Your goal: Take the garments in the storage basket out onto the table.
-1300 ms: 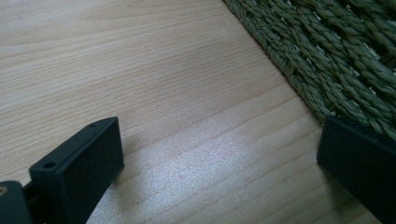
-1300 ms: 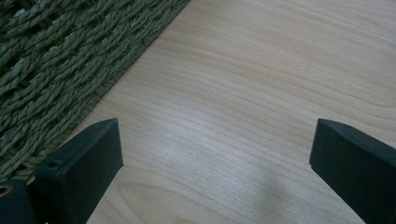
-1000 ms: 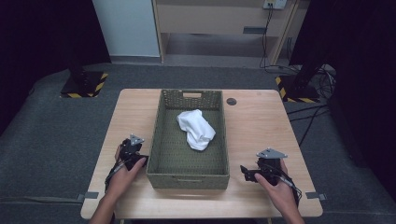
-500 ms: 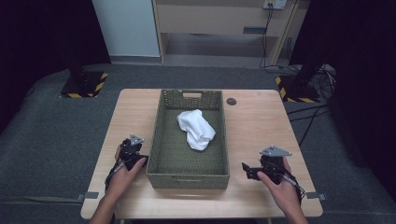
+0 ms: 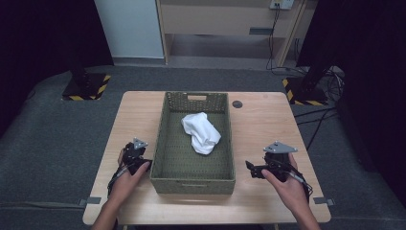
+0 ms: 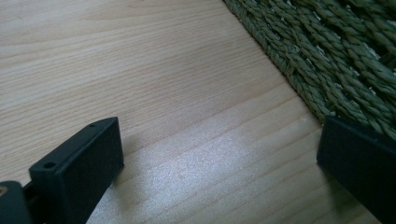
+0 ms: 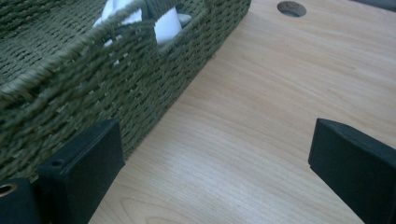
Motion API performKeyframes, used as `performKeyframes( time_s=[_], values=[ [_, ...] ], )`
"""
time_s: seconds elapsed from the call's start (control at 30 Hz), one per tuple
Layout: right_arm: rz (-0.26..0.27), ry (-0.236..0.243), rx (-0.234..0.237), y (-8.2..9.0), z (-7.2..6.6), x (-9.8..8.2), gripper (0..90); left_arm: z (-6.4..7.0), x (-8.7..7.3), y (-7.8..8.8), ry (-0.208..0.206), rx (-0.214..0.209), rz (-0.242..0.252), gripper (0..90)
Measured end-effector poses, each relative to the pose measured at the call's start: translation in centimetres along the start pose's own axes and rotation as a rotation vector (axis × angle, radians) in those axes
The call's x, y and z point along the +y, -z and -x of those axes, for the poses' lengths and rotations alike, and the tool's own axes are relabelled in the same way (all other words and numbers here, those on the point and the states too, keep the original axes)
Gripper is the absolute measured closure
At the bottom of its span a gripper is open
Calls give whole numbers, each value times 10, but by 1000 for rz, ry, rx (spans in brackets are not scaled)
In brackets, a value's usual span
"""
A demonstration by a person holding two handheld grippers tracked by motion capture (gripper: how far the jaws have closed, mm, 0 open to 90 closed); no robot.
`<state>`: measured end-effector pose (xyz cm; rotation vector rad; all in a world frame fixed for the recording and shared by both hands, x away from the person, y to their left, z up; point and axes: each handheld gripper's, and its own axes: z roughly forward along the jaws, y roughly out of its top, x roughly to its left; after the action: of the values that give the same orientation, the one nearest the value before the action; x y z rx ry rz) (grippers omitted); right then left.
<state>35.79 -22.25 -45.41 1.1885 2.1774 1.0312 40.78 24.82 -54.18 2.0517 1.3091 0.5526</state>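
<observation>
Both black two-jaw grippers rest low over the pale wooden table (image 5: 268,124), one at each long side of the olive-green woven rectangular basket (image 5: 167,143). On the person's left, the left gripper (image 5: 143,164) sits just beside the basket's near left corner, held by the left hand (image 5: 127,179); its own camera shows its jaws spread wide with nothing between them but bare wood grain, and the basket's woven wall (image 6: 327,56) runs close past the jaw at the right of that view, whether touching it or not I cannot tell. The right gripper (image 5: 250,168) lies a little apart from the basket's near right corner, gripped by the right hand (image 5: 287,184) and topped by a grey three-cornered plate (image 5: 279,147). Its jaws also stand wide apart and hold nothing; in the right gripper view the basket's side rises just beyond the jaw at the left, and bare tabletop lies between the two jaws. A crumpled white cloth (image 5: 201,133) lies inside the basket, forward of both grippers and between them, toward the basket's far half; part of it peeks through a gap in the weave in the right gripper view (image 7: 166,25). Farther ahead of the right gripper, near the table's far edge, is a small dark round hole (image 5: 237,104) in the tabletop, beside the basket's far right corner.
</observation>
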Motion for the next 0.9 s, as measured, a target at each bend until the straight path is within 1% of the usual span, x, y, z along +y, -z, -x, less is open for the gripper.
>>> performKeyframes(
  time_s=[0.03,0.07,0.17,0.2,0.3,0.37,0.47,0.5,0.57,0.6,0.8,0.87,0.9],
  values=[
    [1,6,0,2,0,2,32,0,0,0,0,0,0,0],
    [8,0,0,5,0,7,31,0,0,0,0,0,0,0],
    [16,4,-1,9,1,12,30,0,0,0,0,0,0,0],
    [19,4,-2,12,1,17,29,0,0,0,0,0,0,0],
    [20,7,0,14,1,23,28,0,0,0,0,0,0,0],
    [21,17,0,16,1,29,25,0,0,0,0,0,0,0],
    [21,38,15,17,-3,40,24,0,0,0,0,0,0,0],
    [14,41,23,17,-4,43,25,0,0,0,0,0,0,0],
    [18,46,38,15,-6,50,26,0,0,0,0,0,0,0],
    [18,46,41,14,-7,52,27,0,0,0,0,0,0,0],
    [9,84,49,7,-16,71,30,0,0,0,0,0,0,0],
    [7,84,49,4,-18,75,33,0,0,0,0,0,0,0],
    [4,75,60,1,-19,77,37,0,0,0,0,0,0,0]
  ],
)
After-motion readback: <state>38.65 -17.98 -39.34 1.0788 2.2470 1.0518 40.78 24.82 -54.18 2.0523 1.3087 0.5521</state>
